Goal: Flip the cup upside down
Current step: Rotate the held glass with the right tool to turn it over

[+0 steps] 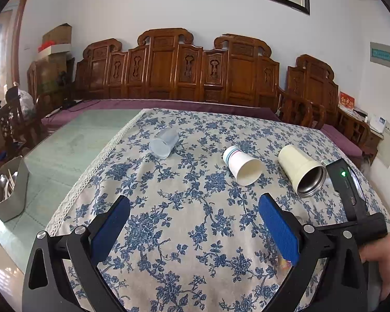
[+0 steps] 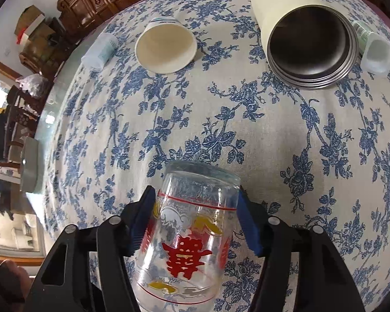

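Note:
My right gripper [image 2: 195,215] is shut on a clear glass cup [image 2: 187,236] with red and gold print, held between the blue pads above the floral tablecloth [image 2: 273,135]. Which end of the glass faces the cloth I cannot tell. My left gripper [image 1: 195,231] is open and empty over the near part of the table. On the cloth lie a paper cup [image 1: 243,165] [image 2: 166,48], a cream metal-lined tumbler [image 1: 301,170] [image 2: 306,39] and a translucent plastic cup [image 1: 163,143] [image 2: 100,50], all on their sides.
A small clear cup [image 2: 374,52] lies right of the tumbler. A grey utensil caddy [image 1: 10,189] sits on the glass tabletop at the left. The right handset [image 1: 351,189] shows at the right. Carved wooden benches [image 1: 169,65] line the far wall.

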Demonstrator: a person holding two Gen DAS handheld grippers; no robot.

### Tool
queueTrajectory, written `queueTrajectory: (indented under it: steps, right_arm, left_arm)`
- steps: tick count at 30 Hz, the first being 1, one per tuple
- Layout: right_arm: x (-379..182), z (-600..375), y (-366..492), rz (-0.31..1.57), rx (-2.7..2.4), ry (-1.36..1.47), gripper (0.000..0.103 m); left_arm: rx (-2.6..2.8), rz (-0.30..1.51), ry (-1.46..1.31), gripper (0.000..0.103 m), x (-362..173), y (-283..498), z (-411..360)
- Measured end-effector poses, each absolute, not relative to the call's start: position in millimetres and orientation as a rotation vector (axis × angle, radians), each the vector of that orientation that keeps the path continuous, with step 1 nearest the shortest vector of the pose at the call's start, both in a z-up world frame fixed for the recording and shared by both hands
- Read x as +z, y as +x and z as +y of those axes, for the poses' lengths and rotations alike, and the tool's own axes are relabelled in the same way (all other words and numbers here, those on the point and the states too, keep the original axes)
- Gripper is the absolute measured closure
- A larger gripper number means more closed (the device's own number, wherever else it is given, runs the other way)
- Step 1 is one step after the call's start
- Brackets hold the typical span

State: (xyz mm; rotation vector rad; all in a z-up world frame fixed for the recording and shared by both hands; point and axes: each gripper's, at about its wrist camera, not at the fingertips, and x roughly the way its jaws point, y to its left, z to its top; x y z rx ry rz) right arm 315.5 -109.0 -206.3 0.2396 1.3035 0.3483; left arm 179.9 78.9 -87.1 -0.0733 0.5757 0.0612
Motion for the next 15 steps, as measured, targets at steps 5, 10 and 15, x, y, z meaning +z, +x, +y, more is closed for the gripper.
queueTrajectory:
  steps: [5, 10, 15]
  right_arm:
    - [-181, -112, 308, 1.201, 0.397, 0.176, 0.044]
    - [-150, -104, 296, 1.034, 0.42, -0.006, 0.045]
    - [-141, -102, 292, 0.941, 0.41, -0.115, 0.045]
  left_arm:
    - [0.051, 0.584, -0.064, 0.008, -89, 181, 75]
    - [0.038, 0.6, -0.058, 0.008, -91, 184, 72]
    - [0.023, 0.623, -0.063, 0.008, -94, 186, 71]
